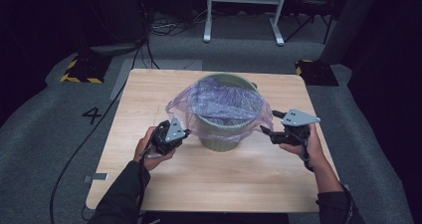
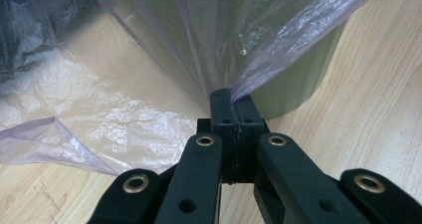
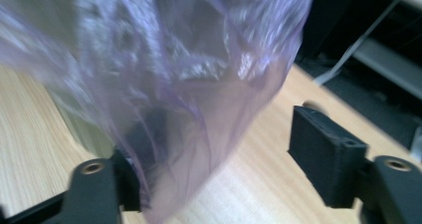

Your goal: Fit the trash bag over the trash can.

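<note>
1. Near the middle of the tabletop, the green bin is standing with the purple bag draped over its rim.
2. My left claw is clenching the bag's edge; my right claw is gaping, film hanging loose between.
3. Tugging one-sided is risking tearing film or tipping the bin.
4. Blur is hiding the right-hand bag edge.

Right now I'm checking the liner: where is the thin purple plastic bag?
In the high view, the thin purple plastic bag lines the green bin at table centre.
</note>
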The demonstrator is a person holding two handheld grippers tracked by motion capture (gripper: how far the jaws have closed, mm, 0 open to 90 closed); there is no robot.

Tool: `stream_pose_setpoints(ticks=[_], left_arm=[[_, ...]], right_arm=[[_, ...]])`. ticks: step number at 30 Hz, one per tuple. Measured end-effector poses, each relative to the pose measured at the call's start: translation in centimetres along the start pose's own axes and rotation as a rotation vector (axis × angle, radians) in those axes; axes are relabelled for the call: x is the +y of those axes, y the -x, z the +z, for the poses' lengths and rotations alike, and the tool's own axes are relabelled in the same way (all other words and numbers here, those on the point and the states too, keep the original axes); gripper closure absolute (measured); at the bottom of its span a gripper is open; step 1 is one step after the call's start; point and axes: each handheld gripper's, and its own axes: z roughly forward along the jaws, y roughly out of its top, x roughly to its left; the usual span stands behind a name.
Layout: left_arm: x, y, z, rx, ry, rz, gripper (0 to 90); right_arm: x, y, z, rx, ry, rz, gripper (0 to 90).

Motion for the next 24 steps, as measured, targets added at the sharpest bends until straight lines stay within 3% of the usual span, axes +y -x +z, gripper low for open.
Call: stream_pose_setpoints(ticks=[6,10,11,12,14,19,20,24], left_arm=[[-0.2,-0.4,0.1,-0.001,-0.006,-0.024,89.9],[-0.4,-0.6,0.2,0.005,-0.006,-0.038,89.7],[-0.4,-0.6,0.1,0.014,0.0,-0.048,87.1],[-0.4,-0.7,0.0,0.021,0.001,-0.053,77.9],[-0.4,-0.6,-0.4,0.018,0.011,-0.065,68.5],[-0.5,-0.2,-2.3,0.087,0.0,-0.029,39.0],[-0.5,-0.1,-2.8,0.092,0.004,-0.025,36.4],[-0.8,-0.3,-5.5,0.061,0.11,-0.062,28.6]], right_arm=[[1.4,-0.2,-3.0,-0.065,0.11,-0.009,28.1],[1.6,-0.1,-3.9,-0.056,0.164,-0.002,33.6],[1.7,-0.1,-4.0,-0.057,0.172,-0.004,35.8],[1.8,-0.1,-4.0,-0.058,0.178,-0.005,39.5],[2.0,-0.2,-3.9,-0.049,0.191,-0.008,47.2],[2.3,-0.2,-3.2,-0.036,0.17,-0.029,70.6],[2.3,-0.1,-3.1,-0.033,0.168,-0.025,74.8],[2.3,0.3,-3.0,-0.026,0.171,-0.005,81.8]])
